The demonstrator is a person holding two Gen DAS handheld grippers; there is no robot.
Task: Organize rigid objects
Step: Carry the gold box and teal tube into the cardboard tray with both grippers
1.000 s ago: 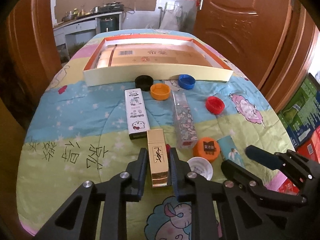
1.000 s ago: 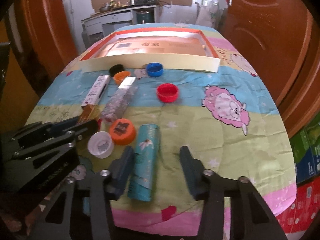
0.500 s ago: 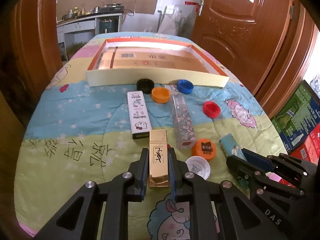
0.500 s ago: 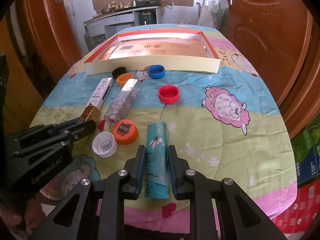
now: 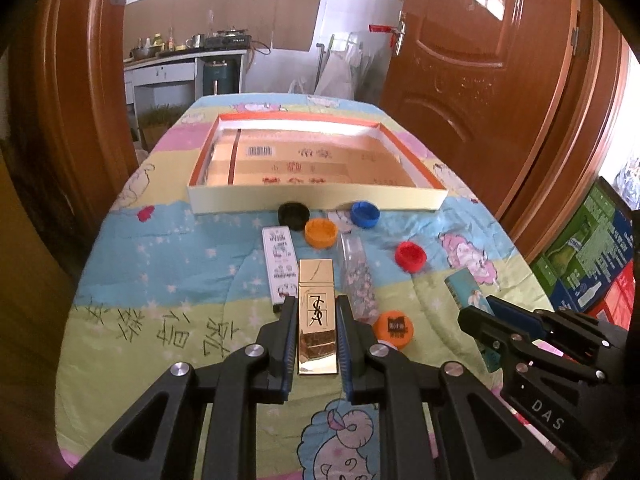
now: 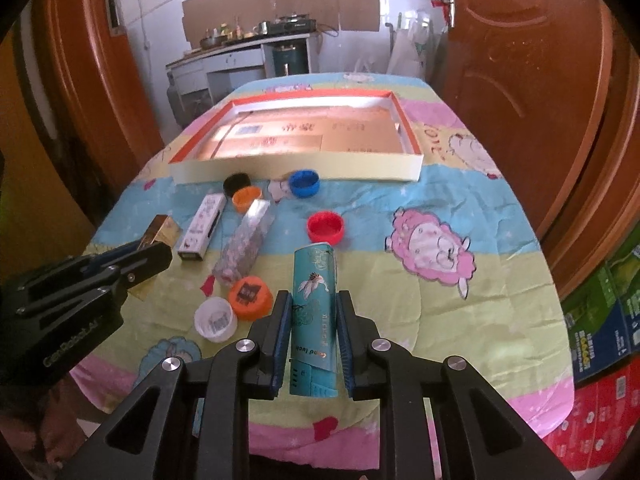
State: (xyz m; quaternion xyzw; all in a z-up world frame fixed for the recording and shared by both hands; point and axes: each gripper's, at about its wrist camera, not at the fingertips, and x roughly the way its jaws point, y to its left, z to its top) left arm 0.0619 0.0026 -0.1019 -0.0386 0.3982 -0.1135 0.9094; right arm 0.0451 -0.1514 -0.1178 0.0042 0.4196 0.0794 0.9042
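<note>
My left gripper is shut on a gold box with a black logo, held a little above the quilt. In the right wrist view my right gripper is shut on a teal box printed with flowers, also raised off the quilt. The left gripper shows at the left of that view, and the right gripper at the right of the left wrist view. Left on the quilt are a white cartoon box, a clear patterned box and several bottle caps.
A shallow open cardboard tray with an orange inner rim lies across the far half of the table. Black, orange, blue and red caps lie before it. Wooden doors flank the table; cartons stand at the right.
The right gripper closed on the teal box. Both grippers then rose, lifting the gold box and the teal box off the quilt.
</note>
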